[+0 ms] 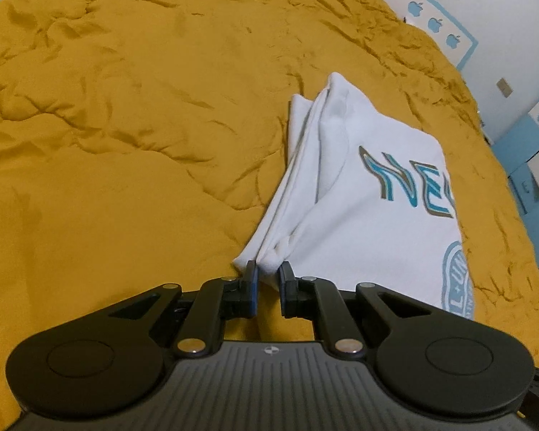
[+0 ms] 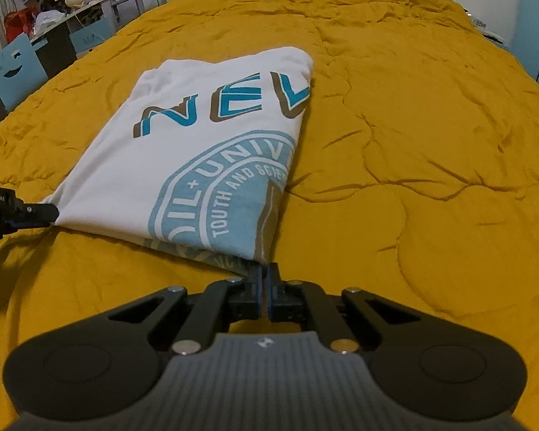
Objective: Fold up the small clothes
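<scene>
A folded white T-shirt (image 2: 197,151) lies on the bed's mustard quilt (image 2: 413,143). The left claw (image 1: 268,274) pinches its near left corner; the right claw (image 2: 264,273), nearly closed, grips the near right corner.

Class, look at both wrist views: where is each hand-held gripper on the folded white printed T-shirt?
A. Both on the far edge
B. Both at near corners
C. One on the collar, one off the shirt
B: the left hand-held gripper and right hand-held gripper each pinch a near corner of the folded white printed T-shirt on the mustard-yellow quilted bedspread.
</scene>
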The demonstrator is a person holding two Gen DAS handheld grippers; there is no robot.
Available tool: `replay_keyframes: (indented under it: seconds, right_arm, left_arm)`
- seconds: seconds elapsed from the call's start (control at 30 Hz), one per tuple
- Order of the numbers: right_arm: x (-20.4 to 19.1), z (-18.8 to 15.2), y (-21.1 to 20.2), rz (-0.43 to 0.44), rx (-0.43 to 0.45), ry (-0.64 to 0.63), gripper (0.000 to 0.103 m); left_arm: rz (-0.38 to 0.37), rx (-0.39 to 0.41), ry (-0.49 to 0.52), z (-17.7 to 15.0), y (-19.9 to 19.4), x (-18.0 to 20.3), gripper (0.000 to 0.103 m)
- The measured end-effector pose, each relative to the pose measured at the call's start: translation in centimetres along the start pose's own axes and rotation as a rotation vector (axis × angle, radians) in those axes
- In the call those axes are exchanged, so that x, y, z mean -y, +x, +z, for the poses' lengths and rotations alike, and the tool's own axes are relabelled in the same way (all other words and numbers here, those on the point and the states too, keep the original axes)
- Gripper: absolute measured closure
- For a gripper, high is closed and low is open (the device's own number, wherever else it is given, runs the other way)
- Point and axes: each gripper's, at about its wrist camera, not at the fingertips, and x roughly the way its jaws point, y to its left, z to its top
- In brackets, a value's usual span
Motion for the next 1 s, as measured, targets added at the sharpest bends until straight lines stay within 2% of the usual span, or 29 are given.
replay_keyframes:
  seconds: [0.07, 0.17, 0.27, 0.5, 0.57, 0.63, 0.7, 0.73, 0.77, 0.83, 0.87, 1.0]
  right_arm:
    - [0.2, -0.1, -0.2, 0.004, 0.001, 0.009, 0.103]
    - [0.8, -0.5, -0.7, -0.021, -0.003, 0.021, 0.103]
    - [1.7, -0.8, -1.6, -0.025, -0.001, 0.035, 0.103]
    - [3.6, 0.3, -3.7, 0.001, 0.042, 0.094, 0.103]
    - [3.9, 1.0, -4.1, 0.02, 0.057, 0.115, 0.103]
    - [3.9, 1.8, -4.3, 0.036, 0.076, 0.127, 0.101]
    - [4.0, 2.6, -4.3, 0.048, 0.09, 0.129, 0.093]
    - [4.0, 3.0, -4.3, 0.055, 0.097, 0.13, 0.083]
    - [3.9, 3.4, -4.1, 0.062, 0.103, 0.13, 0.078]
    - [3.8, 4.2, -3.8, 0.068, 0.115, 0.124, 0.075]
    - [3.7, 4.6, -3.5, 0.069, 0.122, 0.121, 0.07]
    - [3.8, 6.5, -2.4, 0.095, 0.137, 0.129, 0.059]
  left_arm:
    - [0.027, -0.002, 0.009, -0.2, -0.3, -0.1, 0.097]
    - [0.078, 0.007, 0.016, -0.4, -1.0, -0.6, 0.098]
    - [0.056, 0.032, -0.01, -0.2, -2.1, -1.2, 0.098]
    - [-0.009, 0.125, 0.013, 1.6, -4.4, 0.3, 0.096]
    - [-0.032, 0.143, 0.028, 2.3, -4.6, 0.9, 0.082]
    - [-0.052, 0.158, 0.034, 3.0, -4.5, 1.6, 0.076]
    - [-0.072, 0.17, 0.034, 3.7, -4.2, 2.0, 0.067]
    - [-0.085, 0.174, 0.033, 4.1, -3.9, 2.2, 0.059]
    - [-0.102, 0.177, 0.032, 4.4, -3.6, 2.4, 0.053]
    - [-0.133, 0.182, 0.031, 5.0, -3.1, 2.6, 0.043]
    - [-0.147, 0.184, 0.029, 5.3, -2.7, 2.6, 0.039]
    - [-0.177, 0.2, 0.018, 6.3, -1.1, 2.6, 0.024]
